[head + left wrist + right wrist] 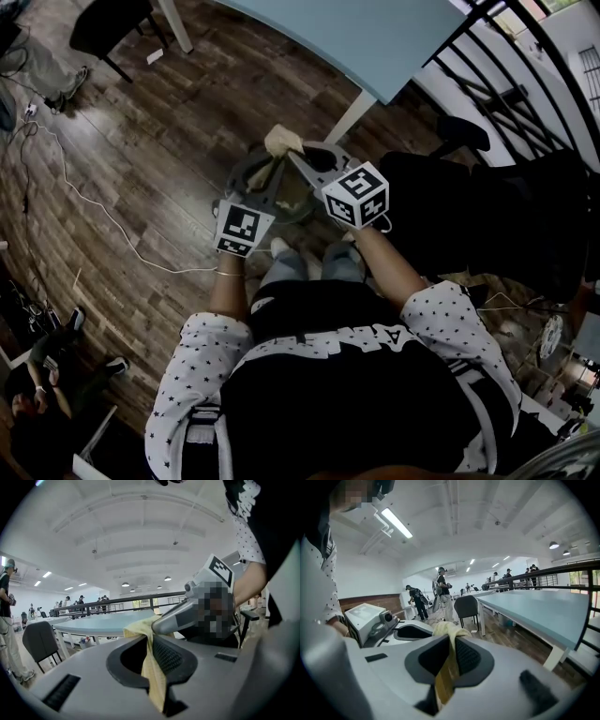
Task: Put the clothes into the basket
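Left tool (270, 178) clenched on a pale yellow cloth (283, 141), with the fabric pinched between its jaws and a strip hanging through. Right tool (305, 161) clenched on the same cloth, tips just beside the left's. Cloth is bunched at both tips, held up over the wooden floor (141, 159), near the light-blue table (375, 37).

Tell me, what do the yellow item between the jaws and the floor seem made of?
The yellow cloth looks like soft matte fabric: it creases and hangs limp. The floor looks like dark wood or wood-look planks with slight sheen: seams and grain show.
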A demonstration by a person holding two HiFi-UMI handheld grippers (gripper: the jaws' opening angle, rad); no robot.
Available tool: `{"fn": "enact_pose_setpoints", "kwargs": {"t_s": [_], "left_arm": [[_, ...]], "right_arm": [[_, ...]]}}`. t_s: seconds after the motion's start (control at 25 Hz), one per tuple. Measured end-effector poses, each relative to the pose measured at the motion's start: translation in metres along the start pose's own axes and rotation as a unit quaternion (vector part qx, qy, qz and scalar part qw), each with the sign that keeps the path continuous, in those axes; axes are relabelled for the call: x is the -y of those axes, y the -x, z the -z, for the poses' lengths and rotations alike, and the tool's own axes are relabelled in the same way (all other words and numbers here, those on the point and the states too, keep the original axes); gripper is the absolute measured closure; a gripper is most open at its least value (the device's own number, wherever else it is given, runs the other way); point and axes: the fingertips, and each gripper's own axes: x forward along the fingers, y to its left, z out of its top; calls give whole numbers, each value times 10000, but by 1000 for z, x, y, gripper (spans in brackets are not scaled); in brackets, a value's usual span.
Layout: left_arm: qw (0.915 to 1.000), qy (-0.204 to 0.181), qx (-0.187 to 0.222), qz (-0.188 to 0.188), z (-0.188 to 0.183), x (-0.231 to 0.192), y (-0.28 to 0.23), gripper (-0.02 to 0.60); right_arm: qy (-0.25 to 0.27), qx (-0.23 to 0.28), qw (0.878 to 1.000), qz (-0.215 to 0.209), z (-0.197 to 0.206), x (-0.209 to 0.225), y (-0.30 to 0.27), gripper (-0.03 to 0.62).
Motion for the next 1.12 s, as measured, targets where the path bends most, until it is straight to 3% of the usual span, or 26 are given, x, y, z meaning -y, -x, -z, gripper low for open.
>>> {"fn": "enact_pose_setpoints", "kwargs": {"t_s": [0.48, 1.12], "left_arm": [[9988, 75, -474, 90, 28, 7, 0, 548], [9989, 348, -245, -200, 24, -8, 5, 548]], "right_arm": [[294, -1030, 9942, -17, 45, -1, -8, 553], [792, -2114, 9742, 73, 85, 7, -7, 533]]}}
